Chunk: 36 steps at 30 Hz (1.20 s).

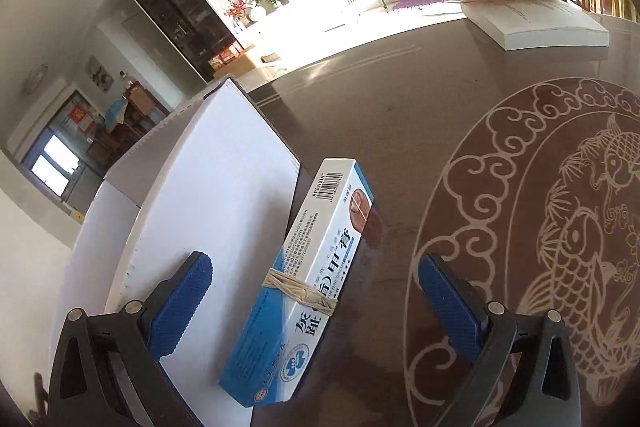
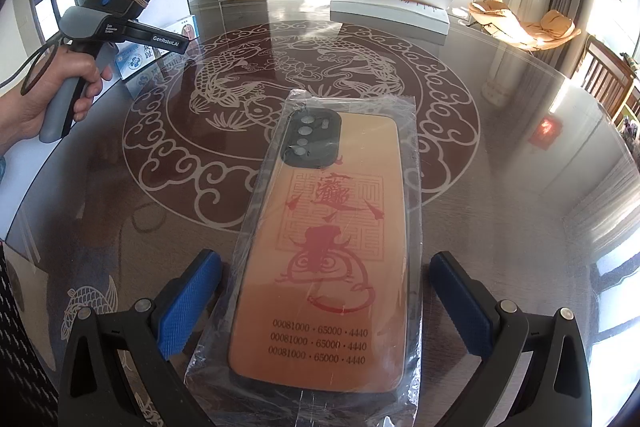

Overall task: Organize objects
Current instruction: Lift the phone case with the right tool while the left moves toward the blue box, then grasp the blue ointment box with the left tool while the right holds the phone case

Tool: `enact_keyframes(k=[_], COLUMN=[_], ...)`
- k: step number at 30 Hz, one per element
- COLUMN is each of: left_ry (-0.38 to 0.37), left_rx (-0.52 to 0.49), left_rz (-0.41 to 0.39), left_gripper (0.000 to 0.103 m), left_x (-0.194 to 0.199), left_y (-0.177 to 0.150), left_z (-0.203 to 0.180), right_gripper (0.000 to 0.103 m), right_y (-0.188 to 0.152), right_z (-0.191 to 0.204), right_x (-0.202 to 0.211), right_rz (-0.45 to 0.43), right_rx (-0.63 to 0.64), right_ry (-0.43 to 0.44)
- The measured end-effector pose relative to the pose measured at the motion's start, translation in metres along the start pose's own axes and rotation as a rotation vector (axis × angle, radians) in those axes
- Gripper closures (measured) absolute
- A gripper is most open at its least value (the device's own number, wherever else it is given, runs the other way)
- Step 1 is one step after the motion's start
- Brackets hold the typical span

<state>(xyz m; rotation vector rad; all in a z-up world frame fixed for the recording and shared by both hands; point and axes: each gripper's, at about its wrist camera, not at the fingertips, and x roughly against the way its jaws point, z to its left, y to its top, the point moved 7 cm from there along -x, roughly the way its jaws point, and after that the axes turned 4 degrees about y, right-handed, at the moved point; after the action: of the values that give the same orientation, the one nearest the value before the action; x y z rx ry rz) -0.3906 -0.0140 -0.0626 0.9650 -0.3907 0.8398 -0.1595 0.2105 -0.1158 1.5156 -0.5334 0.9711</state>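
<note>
Jaws on both of your tools stand wide, holding nothing. Your left gripper [image 1: 314,303] straddles the blue-and-white medicine box [image 1: 304,291], which is bound with a rubber band [image 1: 302,291] and leans at a tilt with its long side against the white box [image 1: 208,195] at nine o'clock; neither pad appears to touch it, though the box's lower end sits close to the tool's throat. Your right gripper [image 2: 326,299] frames the orange phone case [image 2: 328,251], sealed in a clear plastic sleeve and lying flat on the glossy table [image 2: 520,155] over the koi-pattern inlay, its camera cutout pointing to twelve o'clock. From the right wrist view you can see your left hand [image 2: 48,87] on its handle at ten o'clock, with the medicine box and white box behind it. You look to be at the pick-up step, both items lined up but ungrasped. Next, close squarely on the long edges; the sleeve is slick and may slide or crumple, so seat the pads on the case itself. The tilted medicine box could tip as your left pads meet it, so close slowly. A thick white book [image 1: 540,23] lies at one o'clock, well apart.
</note>
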Motion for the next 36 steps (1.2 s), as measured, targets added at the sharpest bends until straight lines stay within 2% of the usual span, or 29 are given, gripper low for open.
enact_keyframes(k=[2, 5, 7, 8, 10, 11, 13, 14, 18, 21, 22, 23, 24, 25, 26, 29, 33, 36], left_ry=[0.044, 0.033, -0.011, -0.06, -0.249, -0.32, -0.411, -0.44, -0.385, -0.354, -0.353, -0.372, -0.399, -0.406, -0.408, -0.436, -0.569, -0.66], left_rx=[-0.036, -0.022, -0.031, -0.027, 0.083, 0.146, 0.212, 0.203, 0.104, 0.163, 0.203, 0.239, 0.269, 0.264, 0.237, 0.165, 0.169, 0.226], left_rz=[0.003, 0.025, 0.044, 0.049, 0.117, 0.157, 0.214, 0.215, 0.114, 0.129, 0.135, 0.134, 0.12, 0.103, 0.091, 0.049, 0.061, 0.079], left_gripper=[0.0, 0.0, 0.0, 0.0, 0.0, 0.0, 0.0, 0.0, 0.0, 0.0, 0.004, 0.032, 0.048, 0.077, 0.08, 0.08, 0.08, 0.079], left_x=[-0.007, -0.008, -0.005, -0.002, 0.003, 0.002, 0.003, 0.008, 0.028, 0.016, 0.01, 0.005, 0.005, 0.007, 0.011, 0.039, 0.096, 0.128], left_y=[0.002, 0.004, 0.003, 0.001, -0.009, -0.017, -0.028, -0.031, -0.032, -0.025, -0.023, -0.023, -0.022, -0.023, -0.026, -0.046, -0.101, -0.136], left_z=[-0.005, -0.003, -0.005, -0.009, -0.013, -0.014, -0.015, -0.018, -0.027, -0.016, -0.01, -0.007, -0.003, -0.001, -0.003, -0.015, -0.028, -0.031], right_gripper=[0.0, 0.0, 0.0, 0.0, 0.0, 0.0, 0.0, 0.0, 0.0, 0.0, 0.0, 0.0, 0.0, 0.0, 0.0, 0.0, 0.0, 0.0], right_y=[0.0, 0.0, 0.0, 0.0, 0.0, 0.0, 0.0, 0.0, 0.0, 0.0, 0.0, 0.0, 0.0, 0.0, 0.0, 0.0, 0.0, 0.001], right_z=[0.0, 0.0, 0.0, 0.0, 0.0, 0.0, 0.0, 0.0, 0.0, 0.0, 0.0, 0.0, 0.0, 0.0, 0.0, 0.0, 0.0, 0.0], right_x=[0.0, 0.0, 0.0, 0.0, 0.0, 0.0, 0.0, 0.0, 0.0, 0.0, 0.0, 0.0, 0.0, 0.0, 0.0, 0.0, 0.0, 0.0], right_rz=[0.0, 0.0, 0.0, 0.0, 0.0, 0.0, -0.001, 0.0, 0.0, -0.001, -0.001, -0.001, -0.001, -0.001, -0.001, -0.001, -0.001, -0.001], right_rx=[0.0, 0.0, 0.0, 0.0, 0.0, 0.0, 0.0, 0.0, 0.0, 0.0, 0.0, 0.0, 0.0, 0.0, 0.0, 0.0, 0.0, 0.0], right_ry=[0.0, 0.0, 0.0, 0.0, 0.0, 0.0, 0.0, 0.0, 0.0, 0.0, 0.0, 0.0, 0.0, 0.0, 0.0, 0.0, 0.0, 0.0])
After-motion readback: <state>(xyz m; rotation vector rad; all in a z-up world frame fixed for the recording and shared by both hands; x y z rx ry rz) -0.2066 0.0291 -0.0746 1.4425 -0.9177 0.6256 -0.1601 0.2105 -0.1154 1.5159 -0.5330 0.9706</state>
